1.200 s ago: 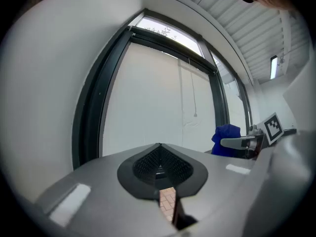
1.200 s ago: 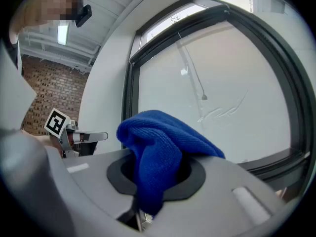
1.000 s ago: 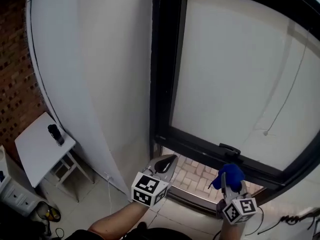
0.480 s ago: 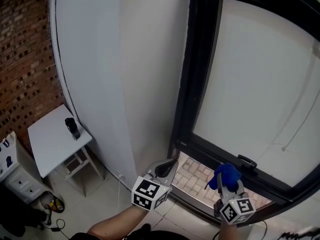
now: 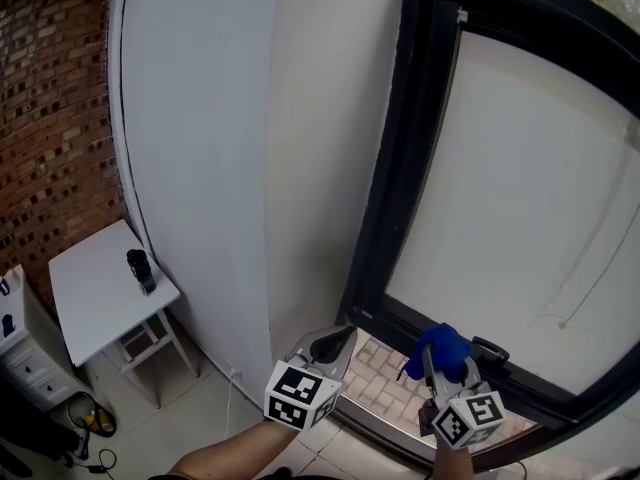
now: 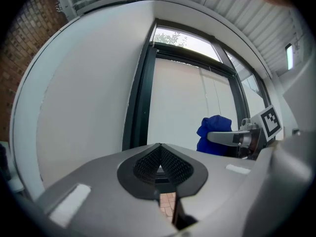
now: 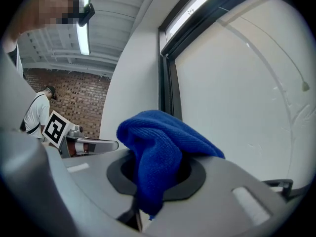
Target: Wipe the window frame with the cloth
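A blue cloth (image 5: 440,348) is bunched between the jaws of my right gripper (image 5: 442,364), which is shut on it; it also shows as a blue cloth (image 7: 159,147) draped over the jaws in the right gripper view, and as a blue cloth (image 6: 215,134) in the left gripper view. The black window frame (image 5: 392,168) runs up the middle of the head view, with its bottom rail (image 5: 400,320) just beyond both grippers. My left gripper (image 5: 334,345) is shut and holds nothing, low and left of the right one. The pale pane (image 5: 520,188) fills the right.
A white wall (image 5: 210,138) stands left of the frame. A small white table (image 5: 90,298) with a dark bottle (image 5: 141,270) stands at lower left by a brick wall (image 5: 50,88). A black window handle (image 5: 488,348) sits on the bottom rail. Brick paving (image 5: 385,383) shows below.
The head view has swung left and upward, so the window frame has slid right in the picture. Both grippers keep their hold and stay low in front of the bottom rail.
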The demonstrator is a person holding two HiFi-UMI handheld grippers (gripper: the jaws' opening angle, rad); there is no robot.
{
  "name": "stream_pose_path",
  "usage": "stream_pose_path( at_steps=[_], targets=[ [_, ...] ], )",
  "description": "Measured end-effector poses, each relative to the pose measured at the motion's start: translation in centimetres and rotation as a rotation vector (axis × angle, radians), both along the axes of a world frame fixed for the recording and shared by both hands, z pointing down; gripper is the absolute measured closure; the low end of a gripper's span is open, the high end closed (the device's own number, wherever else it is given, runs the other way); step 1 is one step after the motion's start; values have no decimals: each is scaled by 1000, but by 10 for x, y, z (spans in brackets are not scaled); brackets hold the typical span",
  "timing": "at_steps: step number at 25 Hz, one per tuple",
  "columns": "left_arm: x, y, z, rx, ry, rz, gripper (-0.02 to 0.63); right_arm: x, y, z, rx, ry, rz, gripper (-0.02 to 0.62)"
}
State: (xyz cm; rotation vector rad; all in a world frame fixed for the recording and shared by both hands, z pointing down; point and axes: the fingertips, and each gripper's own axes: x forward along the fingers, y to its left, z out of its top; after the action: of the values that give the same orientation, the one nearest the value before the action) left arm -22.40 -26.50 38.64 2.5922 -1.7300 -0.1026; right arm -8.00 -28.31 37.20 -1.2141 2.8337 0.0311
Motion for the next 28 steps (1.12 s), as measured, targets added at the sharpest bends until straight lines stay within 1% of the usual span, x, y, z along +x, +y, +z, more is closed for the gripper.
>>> stream_pose_path(
  at_steps=[4, 7, 13, 16, 20, 22, 24, 28],
  targets=[
    [-1, -9, -36, 76, 6, 7, 613, -17, -6, -27, 26, 15, -31, 529],
    [0, -15, -70, 131, 25, 13, 612, -29, -9, -54, 74, 44, -50, 529],
    [11, -25, -124, 213, 18, 57, 612, -41, -28, -112, 134, 36, -34, 529],
    [16, -31, -144, 238, 7, 76, 612, -47, -34, -144, 186, 39, -37, 529],
    [18, -37, -172, 264, 41, 107, 613, -57, -40, -185, 252, 72, -23, 529],
    [19, -40, -186, 289, 43, 120, 612, -62, -42, -204, 284, 96, -7, 529],
    [16, -45, -201, 310, 36, 123, 613, -67, -43, -221, 308, 97, 0, 529],
    [6, -52, -226, 341, 49, 109, 613, -75, -46, -248, 332, 88, 2, 529]
  ],
)
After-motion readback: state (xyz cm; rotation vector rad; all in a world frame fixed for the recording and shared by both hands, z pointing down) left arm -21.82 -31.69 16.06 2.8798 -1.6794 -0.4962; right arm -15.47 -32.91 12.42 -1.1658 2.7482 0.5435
